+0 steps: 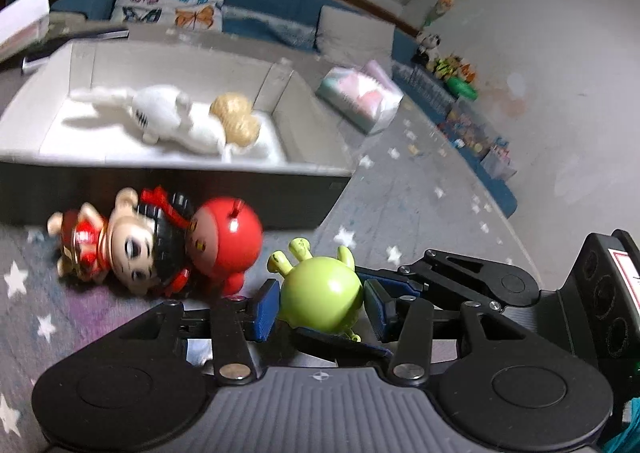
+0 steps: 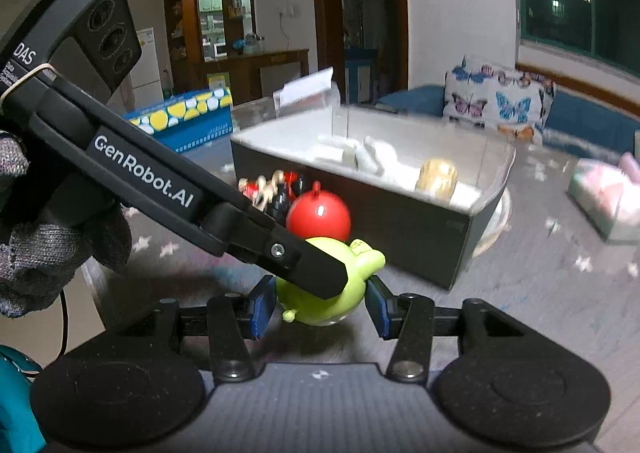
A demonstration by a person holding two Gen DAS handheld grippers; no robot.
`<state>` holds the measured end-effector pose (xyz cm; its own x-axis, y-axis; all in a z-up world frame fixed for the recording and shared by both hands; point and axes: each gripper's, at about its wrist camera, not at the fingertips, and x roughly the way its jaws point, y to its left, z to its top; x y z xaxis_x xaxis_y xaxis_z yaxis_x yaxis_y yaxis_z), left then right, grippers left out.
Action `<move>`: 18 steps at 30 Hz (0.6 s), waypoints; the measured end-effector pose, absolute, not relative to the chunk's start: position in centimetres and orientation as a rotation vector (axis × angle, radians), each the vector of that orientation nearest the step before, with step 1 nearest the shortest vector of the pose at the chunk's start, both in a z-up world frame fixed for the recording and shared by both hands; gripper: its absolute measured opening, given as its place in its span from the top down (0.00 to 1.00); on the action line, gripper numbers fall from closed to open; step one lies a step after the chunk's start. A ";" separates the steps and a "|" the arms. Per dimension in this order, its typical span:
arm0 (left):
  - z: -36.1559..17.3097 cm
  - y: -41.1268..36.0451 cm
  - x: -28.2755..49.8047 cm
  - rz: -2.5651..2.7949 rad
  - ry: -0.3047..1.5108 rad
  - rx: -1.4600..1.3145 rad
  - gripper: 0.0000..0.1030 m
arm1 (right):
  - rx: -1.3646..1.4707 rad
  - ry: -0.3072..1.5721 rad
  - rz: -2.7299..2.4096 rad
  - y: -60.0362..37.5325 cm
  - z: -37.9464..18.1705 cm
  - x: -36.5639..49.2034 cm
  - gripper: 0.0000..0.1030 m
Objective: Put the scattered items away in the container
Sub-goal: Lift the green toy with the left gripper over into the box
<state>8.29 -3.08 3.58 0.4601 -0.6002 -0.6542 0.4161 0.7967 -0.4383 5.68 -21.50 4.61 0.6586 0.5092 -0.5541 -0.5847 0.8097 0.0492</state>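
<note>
Beside one grey box [image 1: 176, 173], both tools grip one green toy [image 1: 324, 295].

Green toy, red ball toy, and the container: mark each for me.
Green toy [image 1: 322, 295], left wrist view, on its round body.
Red ball toy [image 1: 228, 239], left wrist view, on its red dome.
Container [image 2: 400, 229], right wrist view, on its dark outer side wall.

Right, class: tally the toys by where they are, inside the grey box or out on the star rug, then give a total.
On the star rug: 3, the green toy, the red round toy, the doll in red.
Inside the grey box: 2, the white plush, the tan toy.
Total: 5
</note>
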 end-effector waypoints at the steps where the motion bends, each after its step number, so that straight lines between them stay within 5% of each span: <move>1: 4.1 -3.0 8.5 -0.636 0.883 -0.234 0.52 | -0.143 0.571 0.620 -21.5 5.1 5.8 0.53; 18: 5.4 -2.2 19.9 -0.625 0.887 -0.361 0.52 | -0.190 0.589 0.621 -20.8 8.4 17.3 0.53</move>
